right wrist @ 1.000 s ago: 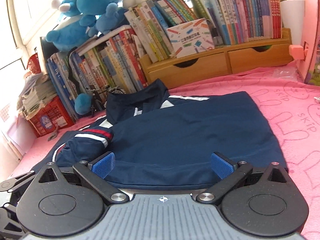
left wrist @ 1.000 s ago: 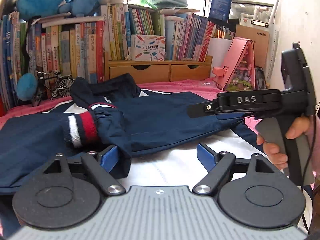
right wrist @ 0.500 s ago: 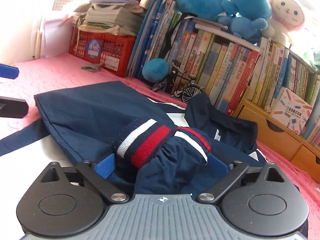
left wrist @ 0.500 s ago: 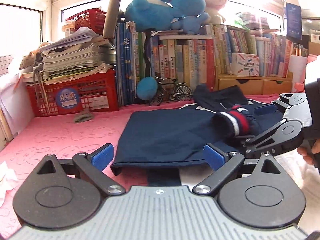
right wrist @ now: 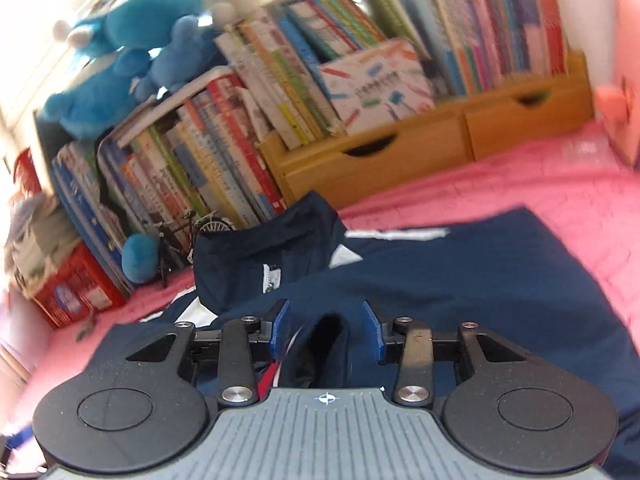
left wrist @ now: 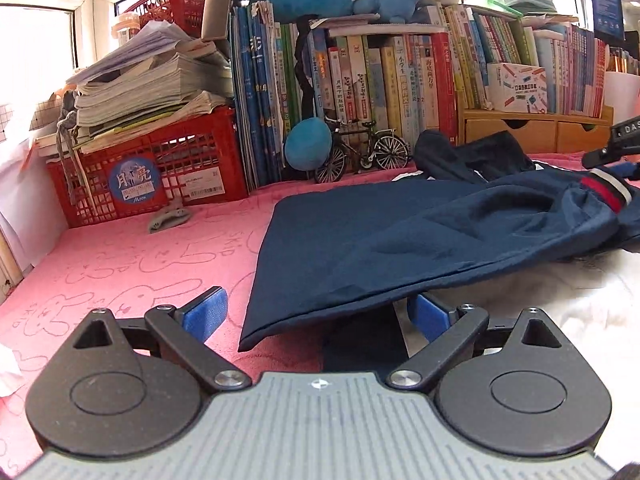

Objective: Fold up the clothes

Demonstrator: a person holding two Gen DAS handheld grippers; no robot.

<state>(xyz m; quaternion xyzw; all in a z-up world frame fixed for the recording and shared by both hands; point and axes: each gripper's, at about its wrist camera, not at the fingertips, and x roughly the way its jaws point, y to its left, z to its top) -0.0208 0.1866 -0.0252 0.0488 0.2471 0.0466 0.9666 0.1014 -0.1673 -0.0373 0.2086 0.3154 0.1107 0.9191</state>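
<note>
A pink embossed cloth (left wrist: pixel 132 276) covers the work surface. At its far edge stand a long row of books (left wrist: pixel 380 76), a red crate (left wrist: pixel 156 164) loaded with stacked papers, and a wooden drawer unit (right wrist: pixel 400 160). Blue plush toys (right wrist: pixel 120 52) sit on top of the books.

The navy jacket (left wrist: pixel 392 236) lies spread on the cloth, collar toward the books. One folded edge projects toward the left gripper and overlaps its right fingertip. White lining is exposed at the right.

The left gripper (left wrist: pixel 316 316) is spread wide and grips nothing; its left finger is over bare cloth.

The right gripper (right wrist: pixel 326 330) is narrowed around a bunched part of the jacket sleeve. The red-and-white striped cuff (left wrist: pixel 606 192) sits beside its left finger. This view is motion-blurred, so pad contact on both sides is probable but not confirmed.

A miniature bicycle (left wrist: pixel 360 152) and a blue ball (left wrist: pixel 308 144) stand in front of the books.
</note>
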